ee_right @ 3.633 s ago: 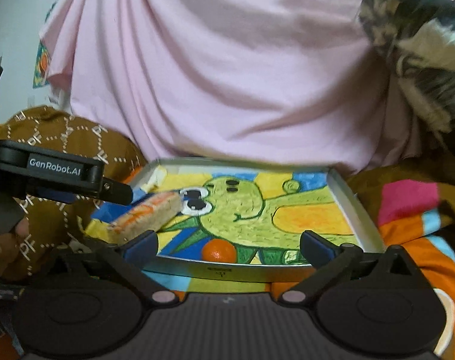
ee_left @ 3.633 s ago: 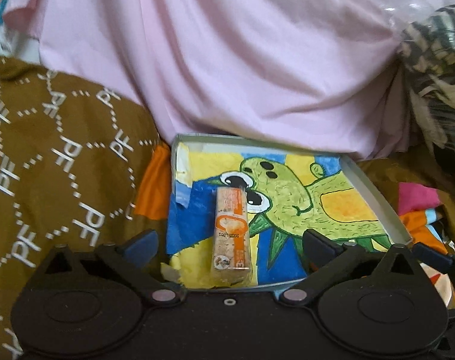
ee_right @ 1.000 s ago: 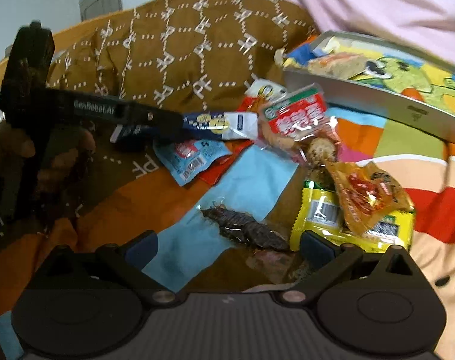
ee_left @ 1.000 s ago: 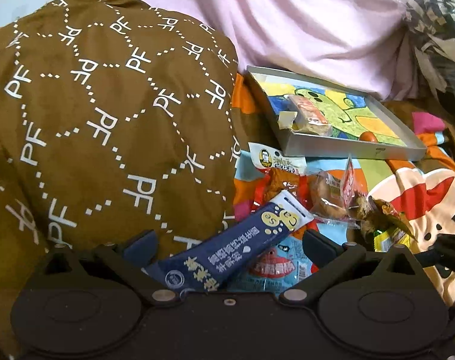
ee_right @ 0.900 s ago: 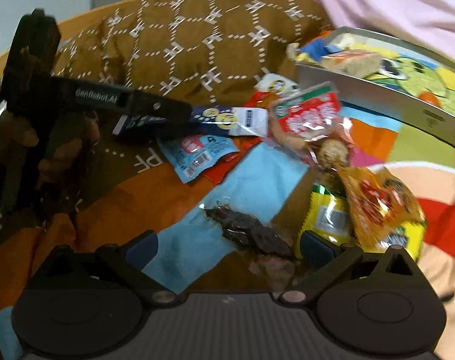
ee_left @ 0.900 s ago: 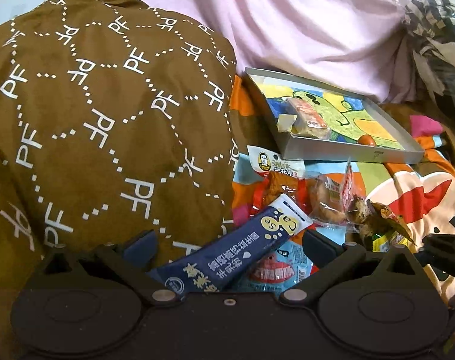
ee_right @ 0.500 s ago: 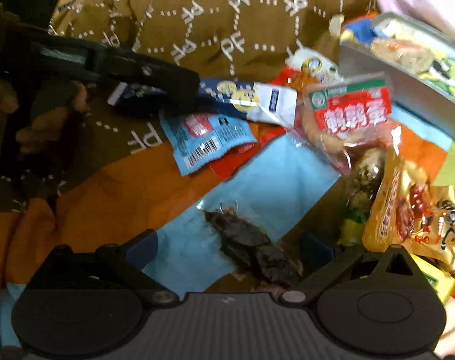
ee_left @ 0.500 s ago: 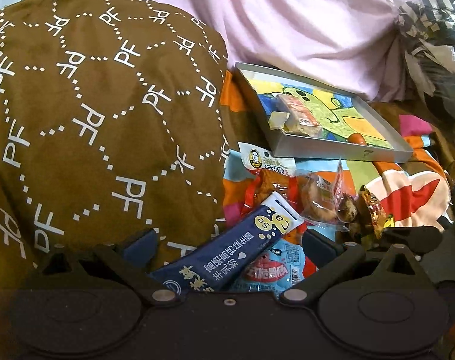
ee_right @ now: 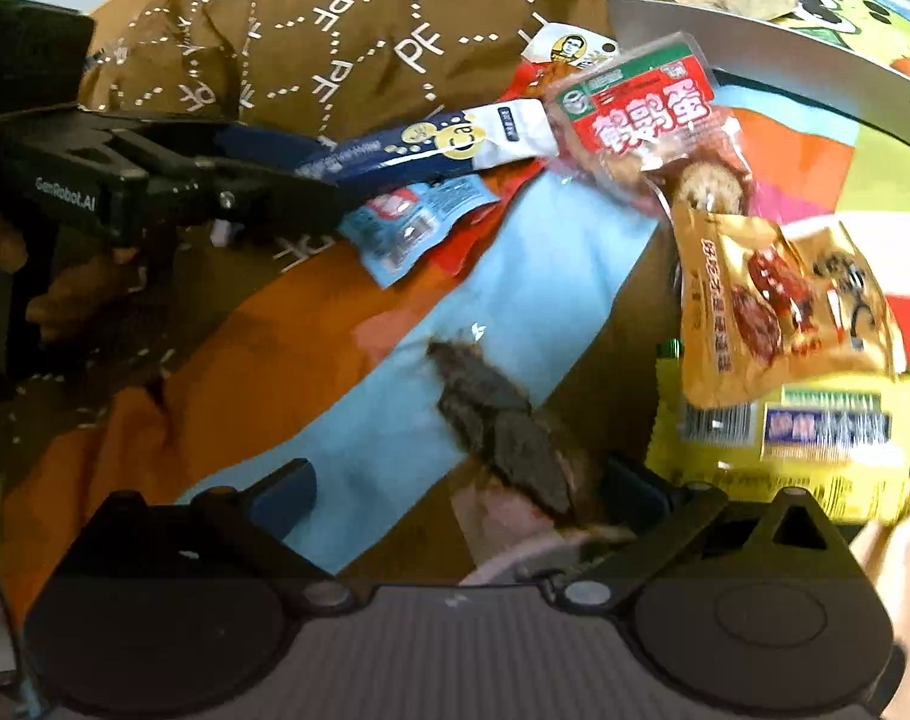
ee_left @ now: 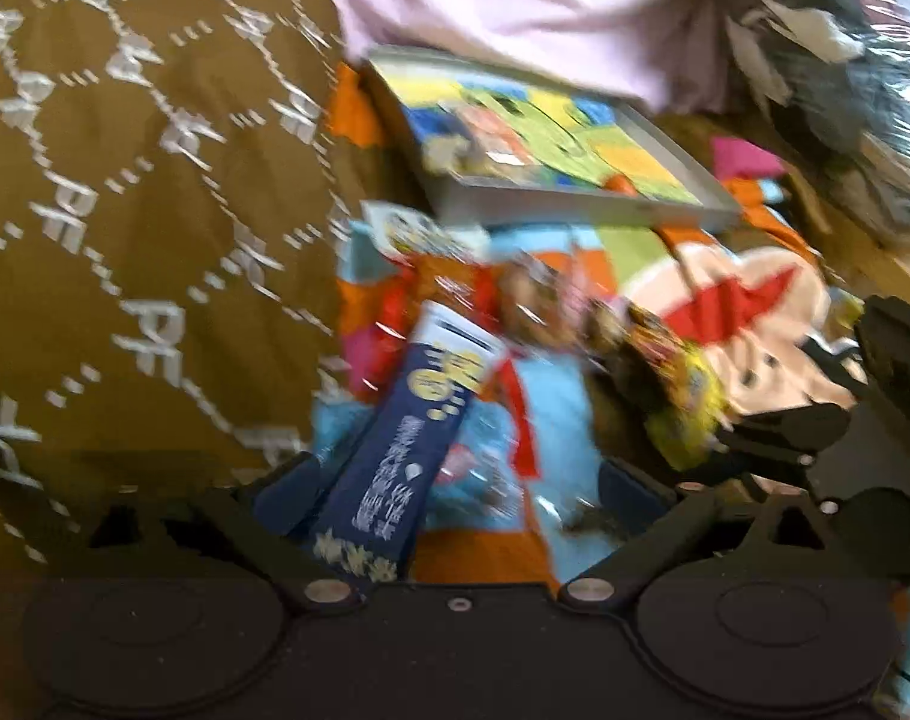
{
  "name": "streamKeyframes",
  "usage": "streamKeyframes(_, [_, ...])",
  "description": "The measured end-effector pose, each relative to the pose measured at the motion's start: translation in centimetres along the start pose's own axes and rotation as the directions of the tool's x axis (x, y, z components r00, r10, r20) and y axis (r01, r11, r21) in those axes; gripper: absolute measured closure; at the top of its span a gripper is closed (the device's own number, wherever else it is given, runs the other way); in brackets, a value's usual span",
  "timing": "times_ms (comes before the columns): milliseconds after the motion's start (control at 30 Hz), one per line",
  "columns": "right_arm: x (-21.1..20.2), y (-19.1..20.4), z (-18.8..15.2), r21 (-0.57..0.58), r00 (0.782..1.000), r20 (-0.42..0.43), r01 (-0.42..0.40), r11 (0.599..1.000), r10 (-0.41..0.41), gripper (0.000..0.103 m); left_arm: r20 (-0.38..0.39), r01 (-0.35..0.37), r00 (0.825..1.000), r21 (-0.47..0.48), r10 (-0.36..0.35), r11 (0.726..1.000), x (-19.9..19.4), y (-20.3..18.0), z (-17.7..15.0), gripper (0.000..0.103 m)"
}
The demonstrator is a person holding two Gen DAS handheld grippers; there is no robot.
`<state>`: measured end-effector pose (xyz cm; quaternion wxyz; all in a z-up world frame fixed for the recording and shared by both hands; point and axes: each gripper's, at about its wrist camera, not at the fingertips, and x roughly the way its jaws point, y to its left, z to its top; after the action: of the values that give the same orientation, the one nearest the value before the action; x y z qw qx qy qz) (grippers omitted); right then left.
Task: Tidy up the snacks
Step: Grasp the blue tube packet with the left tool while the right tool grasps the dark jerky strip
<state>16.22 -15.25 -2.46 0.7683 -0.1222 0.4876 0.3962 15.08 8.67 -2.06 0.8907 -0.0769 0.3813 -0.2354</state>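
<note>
Both grippers' fingers spread: blue stick pack [ee_left: 395, 450] between left's, dark snack [ee_right: 502, 438] between right's.

The big brown cloth [ee_right: 359, 18] has white letters "PF" all over it, inside shapes made of white dots. The same "PF" letters show on it in the left wrist view [ee_left: 155, 324], a bit blurry.

The black gripper tool in the left hand [ee_right: 95, 192] has white words on its side: "GenRobot.AI".

The long dark blue and white snack stick pack [ee_right: 431, 147] has "Ca" in a yellow circle. Its other writing is too small to read.

The red and green clear snack bag [ee_right: 646, 114] has three big white Chinese signs: "鹌鹑蛋".

The yellow flat snack pack [ee_right: 784, 438] has a black bar code.
</note>
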Motion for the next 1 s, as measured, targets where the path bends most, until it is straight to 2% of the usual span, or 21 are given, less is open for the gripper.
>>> streamKeyframes(67, [-0.6, 0.5, -0.7, 0.014, 1.0, 0.014, -0.005, 1.0, 0.005, 0.0, -0.043, 0.024, 0.999, -0.017, -0.024, 1.0, 0.3, -0.2, -0.2, 0.012])
streamKeyframes(267, [-2.3, 1.7, -2.8, 0.079, 0.995, 0.094, -0.033, 0.996, 0.026, 0.001, -0.08, 0.012, 0.997, 0.003, -0.011, 1.0, 0.9, -0.9, -0.9, 0.024])
streamKeyframes(333, [-2.4, 2.0, -3.3, 0.116, 0.991, 0.135, -0.004, 0.993, -0.012, 0.004, -0.079, -0.011, 0.997, 0.016, 0.012, 1.0, 1.1, -1.2, -1.0, 0.028])
streamKeyframes(500, [-1.5, 2.2, -2.9, 0.137, 0.971, 0.2, 0.105, 0.985, -0.132, 0.021, -0.054, -0.059, 0.997, 0.062, 0.063, 0.996, 1.0, -1.7, -1.2, 0.037])
streamKeyframes(600, [-0.5, 2.2, -2.3, 0.11, 0.967, 0.204, 0.132, 0.985, -0.153, 0.022, -0.053, -0.093, 0.994, 0.084, 0.098, 0.992, 1.1, -1.9, -1.3, 0.049])
streamKeyframes(700, [-0.2, 2.0, -2.5, 0.118, 0.964, 0.214, 0.136, 0.984, -0.159, 0.022, -0.056, -0.114, 0.991, 0.085, 0.119, 0.99, 1.3, -1.8, -1.3, 0.056])
streamKeyframes(933, [0.0, 3.5, -3.5, 0.157, 0.939, 0.257, 0.194, 0.968, -0.229, 0.029, -0.085, -0.122, 0.988, 0.057, 0.126, 0.991, 1.3, -1.8, -1.5, 0.061])
streamKeyframes(1000, [-0.1, 3.9, -3.7, 0.159, 0.931, 0.264, 0.215, 0.964, -0.251, 0.034, -0.108, -0.11, 0.987, 0.051, 0.115, 0.993, 1.3, -2.1, -1.8, 0.065])
